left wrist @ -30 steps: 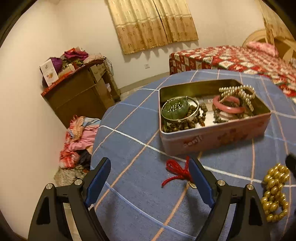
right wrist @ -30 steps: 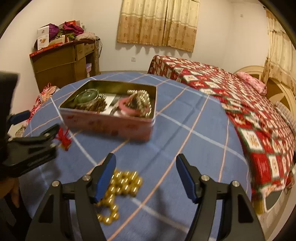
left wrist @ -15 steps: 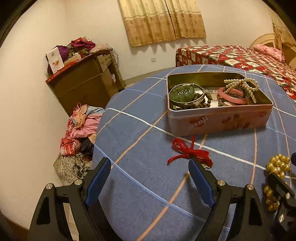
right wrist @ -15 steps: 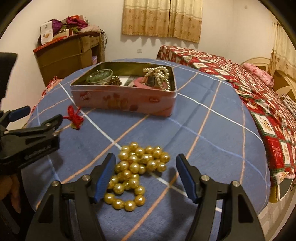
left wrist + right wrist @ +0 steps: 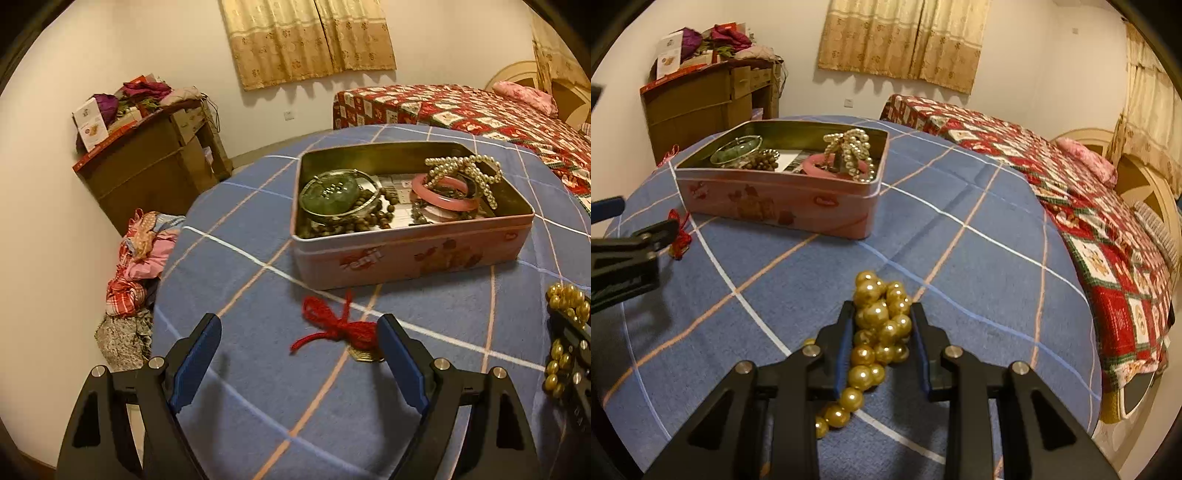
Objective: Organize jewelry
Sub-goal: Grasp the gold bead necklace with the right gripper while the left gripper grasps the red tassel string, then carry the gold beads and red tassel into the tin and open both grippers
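Note:
A string of gold beads (image 5: 877, 317) lies on the blue checked tablecloth (image 5: 960, 295). My right gripper (image 5: 882, 308) is down over it, jaws closing, and the pads press the bunched beads from both sides. The string's tail trails back under the gripper. A red knotted cord with a small gold charm (image 5: 334, 326) lies in front of the pink tin (image 5: 406, 254). My left gripper (image 5: 299, 325) hangs open just above the cord, holding nothing. The tin holds a green bangle (image 5: 332, 195), a pink bangle (image 5: 447, 195), pearls and brown beads.
The round table's edge (image 5: 166, 295) drops off at the left, above a heap of clothes (image 5: 136, 266) on the floor. A wooden cabinet (image 5: 155, 173) stands by the wall. A bed with a red quilt (image 5: 1089, 221) runs along the right.
My right gripper came down over the gold beads and its jaws narrowed from wide apart to tight around them, bunching them. The left gripper stayed open and barely shifted by the red cord.

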{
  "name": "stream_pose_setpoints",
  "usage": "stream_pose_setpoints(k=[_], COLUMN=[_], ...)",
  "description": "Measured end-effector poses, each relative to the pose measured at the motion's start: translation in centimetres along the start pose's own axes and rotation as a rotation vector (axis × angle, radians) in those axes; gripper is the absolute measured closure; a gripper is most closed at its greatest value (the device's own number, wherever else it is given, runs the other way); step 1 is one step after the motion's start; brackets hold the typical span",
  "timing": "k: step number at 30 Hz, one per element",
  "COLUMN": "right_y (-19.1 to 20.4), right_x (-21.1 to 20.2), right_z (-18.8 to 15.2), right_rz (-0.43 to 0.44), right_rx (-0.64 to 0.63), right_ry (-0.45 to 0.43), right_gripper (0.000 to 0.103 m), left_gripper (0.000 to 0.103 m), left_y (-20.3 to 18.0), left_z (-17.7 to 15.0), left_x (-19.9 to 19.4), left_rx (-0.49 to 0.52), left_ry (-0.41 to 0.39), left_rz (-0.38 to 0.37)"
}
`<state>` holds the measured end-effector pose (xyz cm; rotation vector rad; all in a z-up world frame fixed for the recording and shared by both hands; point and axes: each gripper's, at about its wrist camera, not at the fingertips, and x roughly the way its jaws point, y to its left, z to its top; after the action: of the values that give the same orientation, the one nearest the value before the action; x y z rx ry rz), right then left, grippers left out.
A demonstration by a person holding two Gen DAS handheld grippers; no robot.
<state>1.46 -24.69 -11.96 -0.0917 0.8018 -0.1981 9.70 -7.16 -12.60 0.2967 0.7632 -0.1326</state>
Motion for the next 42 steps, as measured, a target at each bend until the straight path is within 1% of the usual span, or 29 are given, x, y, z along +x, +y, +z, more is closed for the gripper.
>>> stream_pose_setpoints(k=[3, 5, 6, 7, 8, 9, 10, 11, 13, 14, 15, 20, 25, 26, 27, 28, 32, 36, 42], right_y=[-0.1, -0.2, -0.2, -0.1, 0.1, 0.1, 0.1, 0.1, 0.0, 0.0, -0.1, -0.3, -0.4, -0.4, -0.3, -0.3, -0.5, -1.1, -1.6], right_x=[0.0, 0.1, 0.2, 0.1, 0.1, 0.1, 0.0, 0.0, 0.0, 0.0, -0.1, -0.2, -0.7, -0.9, -1.0, -1.3, -1.6, -1.9, -3.1], right_z=[-0.1, 0.0, 0.0, -0.1, -0.1, -0.1, -0.1, -0.2, -0.2, -0.2, -0.3, -0.3, -0.4, -0.4, -0.3, -0.2, 0.1, 0.1, 0.6], right_rz=[0.009, 0.007, 0.004, -0.002, -0.006, -0.009, -0.01, -0.006, 0.0, 0.004, 0.008, 0.041, 0.064, 0.062, 0.061, 0.058, 0.065, 0.082, 0.085], right_rx=[0.001, -0.004, -0.008, -0.013, -0.018, -0.023, -0.024, -0.022, -0.019, -0.017, -0.017, -0.004, 0.011, 0.009, 0.005, 0.0, -0.001, 0.019, 0.021], right_ry=[-0.004, -0.008, -0.011, -0.015, -0.017, -0.019, -0.02, -0.021, -0.021, -0.024, -0.033, -0.038, -0.054, -0.06, -0.067, -0.076, -0.088, -0.1, -0.129], right_gripper=[0.072, 0.072, 0.072, 0.072, 0.072, 0.072, 0.072, 0.072, 0.073, 0.074, 0.079, 0.081, 0.082, 0.083, 0.085, 0.091, 0.091, 0.091, 0.091], left_gripper=[0.017, 0.02, 0.034, 0.054, 0.06, 0.074, 0.091, 0.095, 0.101, 0.102, 0.102, 0.103, 0.103, 0.103, 0.103, 0.103, 0.103, 0.103, 0.103], left_y=[-0.5, -0.6, -0.5, -0.5, -0.4, -0.4, -0.4, -0.4, -0.4, -0.2, 0.0, 1.1, 1.7, 1.7, 1.8, 1.9, 2.0, 1.9, 2.1], left_z=[0.1, 0.1, 0.1, 0.0, -0.2, -0.3, -0.4, -0.5, -0.7, -0.8, -1.0, -1.1, -1.1, -1.0, -1.0, -0.9, -0.7, -0.6, -0.3], left_x=[0.7, 0.7, 0.7, 0.8, 0.8, 0.8, 0.7, 0.6, 0.3, 0.1, -0.2, -1.6, -2.7, -3.0, -3.3, -3.4, -4.0, -4.5, -5.5], left_rx=[0.01, 0.012, 0.009, 0.014, 0.009, 0.007, 0.01, 0.015, 0.013, 0.009, 0.006, -0.011, 0.001, 0.011, 0.016, 0.017, 0.023, 0.018, 0.009], left_ry=[0.017, 0.021, 0.015, 0.023, 0.025, 0.03, 0.031, 0.034, 0.032, 0.029, 0.024, -0.018, -0.052, -0.066, -0.078, -0.083, -0.105, -0.116, -0.14], left_rz=[-0.007, -0.014, -0.031, -0.043, -0.08, -0.087, -0.104, -0.131, -0.156, -0.175, -0.188, -0.203, -0.181, -0.156, -0.14, -0.134, -0.124, -0.138, -0.16])
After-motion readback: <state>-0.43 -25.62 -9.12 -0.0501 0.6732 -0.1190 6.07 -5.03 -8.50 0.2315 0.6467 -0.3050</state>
